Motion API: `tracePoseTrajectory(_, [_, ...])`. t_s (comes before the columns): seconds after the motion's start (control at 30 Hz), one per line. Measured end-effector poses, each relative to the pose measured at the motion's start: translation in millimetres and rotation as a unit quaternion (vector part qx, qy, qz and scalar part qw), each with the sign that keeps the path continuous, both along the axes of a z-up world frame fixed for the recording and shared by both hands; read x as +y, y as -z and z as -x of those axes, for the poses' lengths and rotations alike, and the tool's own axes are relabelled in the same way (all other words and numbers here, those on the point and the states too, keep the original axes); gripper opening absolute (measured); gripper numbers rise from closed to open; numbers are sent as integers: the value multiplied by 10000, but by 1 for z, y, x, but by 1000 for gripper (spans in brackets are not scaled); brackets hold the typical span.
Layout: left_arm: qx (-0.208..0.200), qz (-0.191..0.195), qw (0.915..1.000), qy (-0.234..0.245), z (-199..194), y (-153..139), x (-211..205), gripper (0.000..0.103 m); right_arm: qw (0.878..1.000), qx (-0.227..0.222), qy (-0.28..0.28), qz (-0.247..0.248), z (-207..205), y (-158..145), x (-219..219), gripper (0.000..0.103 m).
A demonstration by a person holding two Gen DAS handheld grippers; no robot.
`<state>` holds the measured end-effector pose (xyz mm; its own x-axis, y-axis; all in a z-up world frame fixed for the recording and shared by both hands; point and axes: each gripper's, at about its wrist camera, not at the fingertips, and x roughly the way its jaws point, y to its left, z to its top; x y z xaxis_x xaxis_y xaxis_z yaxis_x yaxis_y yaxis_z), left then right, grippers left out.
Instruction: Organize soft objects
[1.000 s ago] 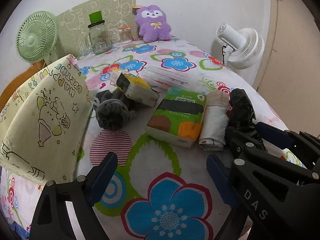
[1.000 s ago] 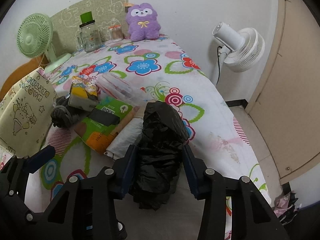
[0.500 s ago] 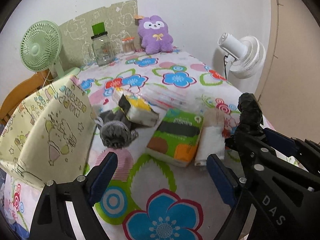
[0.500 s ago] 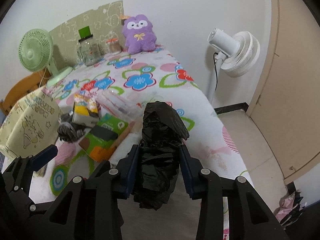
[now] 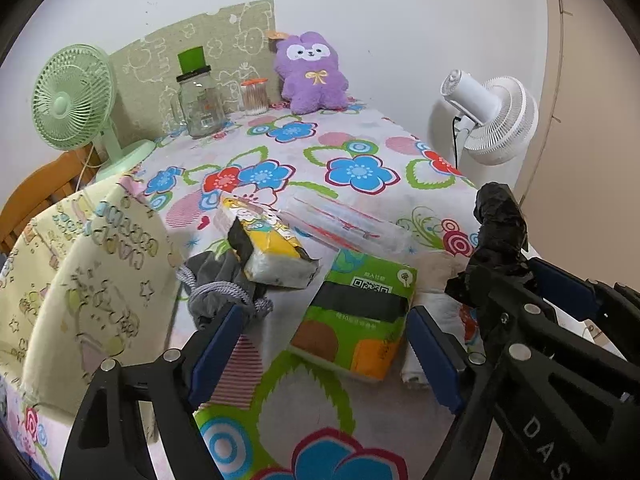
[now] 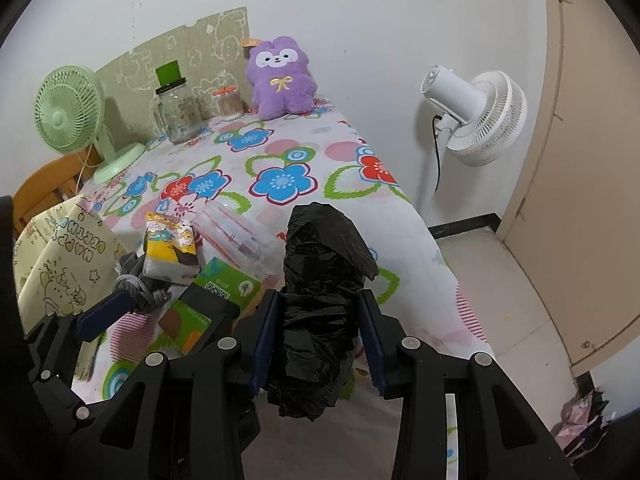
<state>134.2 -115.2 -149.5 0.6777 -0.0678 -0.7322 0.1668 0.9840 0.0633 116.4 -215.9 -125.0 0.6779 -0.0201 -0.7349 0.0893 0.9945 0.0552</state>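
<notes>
My right gripper (image 6: 320,336) is shut on a black plastic bag roll (image 6: 324,280) and holds it above the table's near right edge; the roll also shows in the left wrist view (image 5: 498,232). My left gripper (image 5: 324,344) is open and empty above the flowered tablecloth (image 5: 320,428). On the cloth lie a green tissue pack (image 5: 360,312), a yellow tissue pack (image 5: 268,248), a grey drawstring pouch (image 5: 216,288), a white roll (image 5: 436,304) and a clear flat packet (image 5: 344,224). A cream cartoon-print bag (image 5: 76,288) stands at the left.
At the back stand a purple plush (image 5: 312,72), a glass jar with a green lid (image 5: 198,96), a small jar (image 5: 255,96) and a green desk fan (image 5: 76,100). A white floor fan (image 6: 472,120) and a beige door (image 6: 580,200) are to the right.
My right gripper has lifted the black bag roll off the table, where it lay beside the white roll. Both grippers have risen and drawn back. My left gripper stays open.
</notes>
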Motion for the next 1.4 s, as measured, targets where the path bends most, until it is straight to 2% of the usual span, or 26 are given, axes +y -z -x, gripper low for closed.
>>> tracePoseTrajectory(0.27, [200,36,9997,166,-11,12,-5,82,9999,135,37,38,-11,10,0,43])
tracePoseTrajectory(0.4, [334,83,9991,260,-14,16,-7,68,9997,213,77,32,-14,15,-2,43])
tracePoseTrajectory(0.6, [365,152,9986,357,-12,17,-8,58,9996,250,99,40,-16,17,-2,43])
tracePoseTrajectory(0.97, [158,189,9994,239,4,2,-2,57,9999,109,-15,-47,-5,5,3,43])
tracePoseTrajectory(1.4, [-65,241,9997,65,25,-23,10,57,9997,-198,-111,-38,18,-23,13,43])
